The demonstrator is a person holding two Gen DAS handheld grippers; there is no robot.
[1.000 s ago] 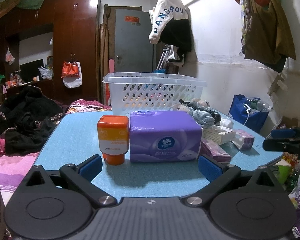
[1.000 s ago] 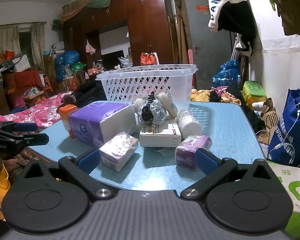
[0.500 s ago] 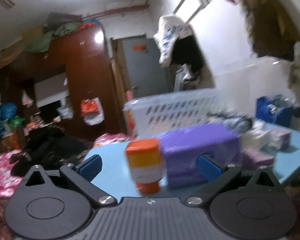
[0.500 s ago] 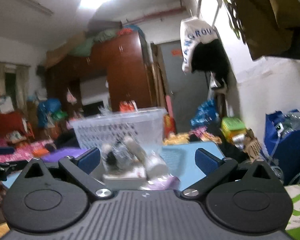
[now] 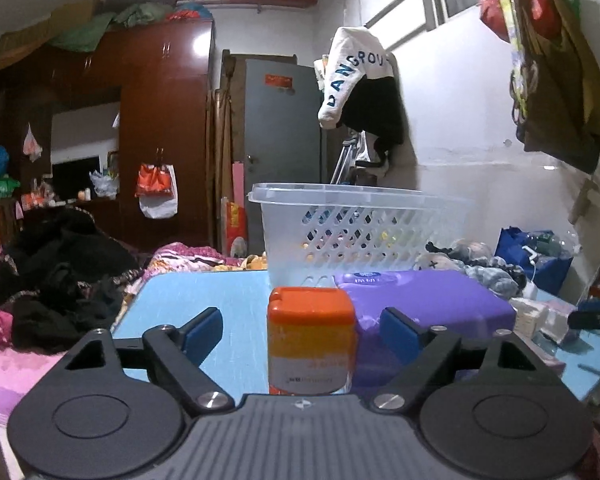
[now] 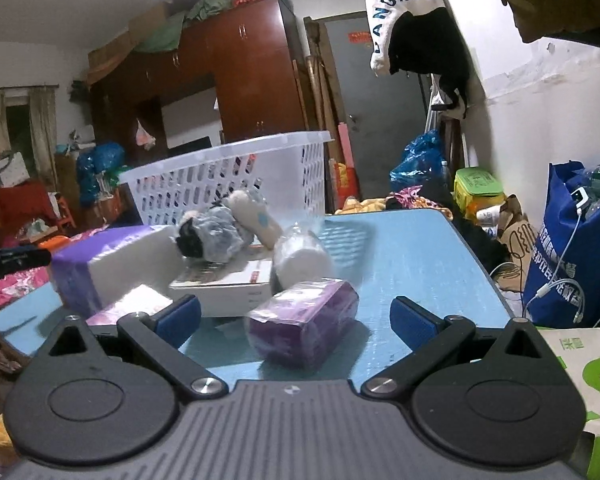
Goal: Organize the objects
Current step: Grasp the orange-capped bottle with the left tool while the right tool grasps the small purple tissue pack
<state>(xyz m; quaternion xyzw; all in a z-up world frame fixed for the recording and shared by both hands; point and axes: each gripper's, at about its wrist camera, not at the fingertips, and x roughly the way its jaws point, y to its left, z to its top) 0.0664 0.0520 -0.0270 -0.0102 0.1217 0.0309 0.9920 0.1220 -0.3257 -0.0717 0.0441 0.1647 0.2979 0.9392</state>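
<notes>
An orange-capped bottle (image 5: 311,344) stands upright on the blue table (image 5: 220,300), between the open fingers of my left gripper (image 5: 300,332). A large purple tissue pack (image 5: 428,312) sits just right of it, and a white perforated basket (image 5: 356,228) stands behind. My right gripper (image 6: 296,316) is open around a small purple tissue packet (image 6: 304,328). Behind that lie a white box (image 6: 228,284), a wrapped white roll (image 6: 300,256), a plush toy (image 6: 224,232) and the basket (image 6: 228,184).
Another small packet (image 6: 132,308) lies at the left finger of the right gripper. The table's right edge drops to a blue bag (image 6: 572,248) and a green-white bag (image 6: 588,368). A bed with dark clothes (image 5: 52,272) lies left of the table.
Both grippers swung upward and came back down, closer in. The orange bottle now sits between the left fingers, and the small purple packet between the right fingers.
</notes>
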